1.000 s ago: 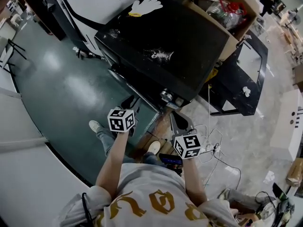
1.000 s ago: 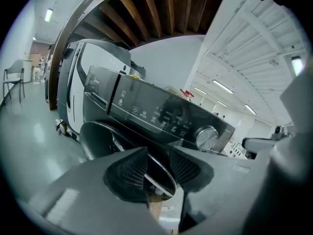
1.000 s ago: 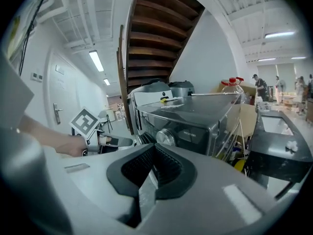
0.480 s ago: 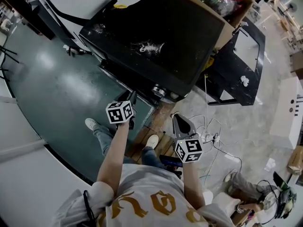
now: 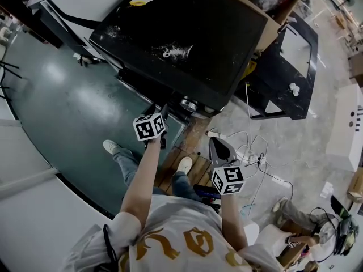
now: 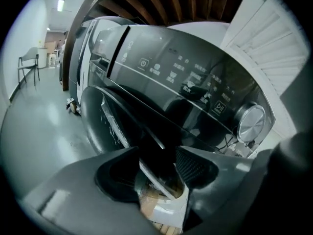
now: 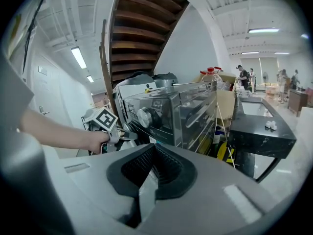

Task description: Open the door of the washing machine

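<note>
With your left gripper open astride the door rim, clamp squarely, then swing outward; right gripper sits closed.

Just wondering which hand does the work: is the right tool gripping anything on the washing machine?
No: the right tool has its jaws shut on nothing, and it is short of the washing machine.

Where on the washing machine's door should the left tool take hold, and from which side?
Probably the door's thin rim on the side nearest the dial. That edge stands out from the machine's front, so a jaw fits on each face. Come straight from the front, as the left tool does: its jaws are apart with the rim between them.
</note>
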Demonstrator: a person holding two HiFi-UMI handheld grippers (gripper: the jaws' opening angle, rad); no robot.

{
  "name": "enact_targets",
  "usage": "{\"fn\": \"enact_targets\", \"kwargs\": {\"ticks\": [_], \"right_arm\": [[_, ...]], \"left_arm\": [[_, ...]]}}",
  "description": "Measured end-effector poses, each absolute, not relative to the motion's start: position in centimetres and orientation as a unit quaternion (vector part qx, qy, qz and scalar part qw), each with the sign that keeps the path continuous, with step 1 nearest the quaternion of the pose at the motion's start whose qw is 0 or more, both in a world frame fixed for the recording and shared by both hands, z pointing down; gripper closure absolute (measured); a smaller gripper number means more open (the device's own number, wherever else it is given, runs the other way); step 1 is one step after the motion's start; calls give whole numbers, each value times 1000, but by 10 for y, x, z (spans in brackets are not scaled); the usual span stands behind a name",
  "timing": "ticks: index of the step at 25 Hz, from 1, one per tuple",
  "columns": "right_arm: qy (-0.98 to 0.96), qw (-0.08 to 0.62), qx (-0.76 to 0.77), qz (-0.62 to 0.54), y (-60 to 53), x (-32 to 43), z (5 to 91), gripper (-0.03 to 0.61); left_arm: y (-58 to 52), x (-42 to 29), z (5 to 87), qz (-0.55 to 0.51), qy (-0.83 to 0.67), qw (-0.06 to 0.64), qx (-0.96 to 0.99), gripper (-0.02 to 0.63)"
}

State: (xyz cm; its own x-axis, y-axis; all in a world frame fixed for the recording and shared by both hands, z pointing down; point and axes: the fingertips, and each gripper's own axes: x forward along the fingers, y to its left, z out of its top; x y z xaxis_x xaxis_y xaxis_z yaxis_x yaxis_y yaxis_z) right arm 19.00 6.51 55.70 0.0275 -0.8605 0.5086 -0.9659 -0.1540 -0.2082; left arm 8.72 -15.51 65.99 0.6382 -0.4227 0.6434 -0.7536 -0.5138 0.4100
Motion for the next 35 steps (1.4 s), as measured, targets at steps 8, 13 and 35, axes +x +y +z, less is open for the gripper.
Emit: {"fn": "enact_targets", "kwargs": {"ticks": [8, 13, 35], "right_arm": [[-651, 114, 704, 260, 63, 184, 557, 557], [-657, 118, 700, 254, 61, 180, 555, 557], [-653, 121, 708, 241, 72, 184, 544, 557]], "left_arm": [[-157, 92, 669, 262, -378, 349, 817, 366], [-159, 95, 676, 274, -389, 345, 809, 321], [-152, 94, 681, 242, -375, 387, 807, 339]]}}
